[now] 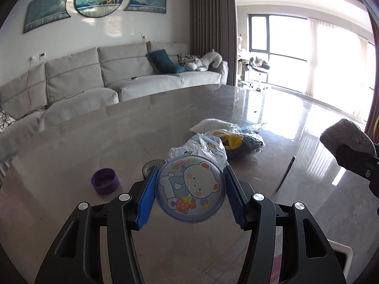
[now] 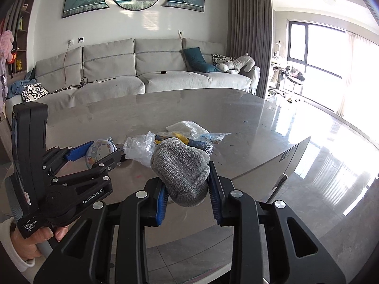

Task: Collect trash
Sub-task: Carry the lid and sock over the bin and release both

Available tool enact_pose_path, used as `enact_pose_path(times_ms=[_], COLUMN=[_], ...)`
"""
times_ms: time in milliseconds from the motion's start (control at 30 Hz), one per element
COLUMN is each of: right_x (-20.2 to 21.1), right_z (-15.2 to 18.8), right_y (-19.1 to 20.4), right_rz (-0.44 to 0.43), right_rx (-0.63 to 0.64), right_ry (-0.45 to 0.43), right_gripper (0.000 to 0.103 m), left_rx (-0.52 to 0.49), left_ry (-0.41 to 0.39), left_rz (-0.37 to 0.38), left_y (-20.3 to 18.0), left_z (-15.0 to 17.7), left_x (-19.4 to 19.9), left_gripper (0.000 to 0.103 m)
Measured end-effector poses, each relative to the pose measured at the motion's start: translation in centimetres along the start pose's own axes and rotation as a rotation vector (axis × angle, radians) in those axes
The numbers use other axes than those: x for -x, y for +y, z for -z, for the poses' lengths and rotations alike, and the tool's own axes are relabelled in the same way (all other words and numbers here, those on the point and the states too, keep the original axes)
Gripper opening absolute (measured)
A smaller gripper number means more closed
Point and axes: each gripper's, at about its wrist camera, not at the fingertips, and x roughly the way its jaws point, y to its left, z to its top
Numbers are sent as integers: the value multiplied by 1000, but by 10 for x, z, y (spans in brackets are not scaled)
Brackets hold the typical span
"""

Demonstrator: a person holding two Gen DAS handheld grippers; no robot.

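1. Holding the round cartoon lid (image 1: 190,188) across its width in my left tool (image 1: 189,189), blue pads against its rim at 9 and 3 o'clock, I judge the edge grip keeps the flat disc from slipping.
2. My right tool (image 2: 187,189) is clamped on a grey knitted cloth (image 2: 181,168), which bulges above the pads, so the soft bundle is pinched low.
3. Both pieces look clear of the tabletop (image 1: 118,130), probably ready to carry off.
4. Left on the tabletop: crumpled clear plastic (image 1: 201,146) at 12 o'clock from the lid, a wrapped yellow-and-dark bundle (image 1: 239,142) at 1 o'clock, and a purple cap (image 1: 105,181) at 9 o'clock.
5. Those seem the next trash to gather.
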Motion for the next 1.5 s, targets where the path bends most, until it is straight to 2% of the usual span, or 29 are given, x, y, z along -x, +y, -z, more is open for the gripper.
enact_pose_path(times_ms=[100,367,667,1033,1333,1400,1433,1467,1500], right_x=[13,42,79,123,130,131,128,128,128], right_z=[2,18,60,114,140,143,143,144,145], right_y=[0,-4,-23,-64,-86,-88,-89,-90,-91], right_rz=[15,42,119,254,287,291,291,293,295], right_rx=[-2,-27,-97,-211,-271,-277,-280,-282,-284], right_ry=[-13,-23,17,53,77,80,81,82,83], right_gripper=[32,32,32,32,32,32,32,32,32], left_rx=[25,5,-93,-260,-359,-371,-369,-356,-339], left_ry=[28,45,74,195,306,368,408,433,436], left_rz=[35,109,239,446,525,539,540,522,500], left_y=[-2,-19,-73,-156,-201,-207,-210,-210,-209], left_z=[4,13,36,84,114,122,125,129,131], left_x=[10,44,71,62,48,41,37,33,30], left_gripper=[55,55,55,55,55,62,86,98,98])
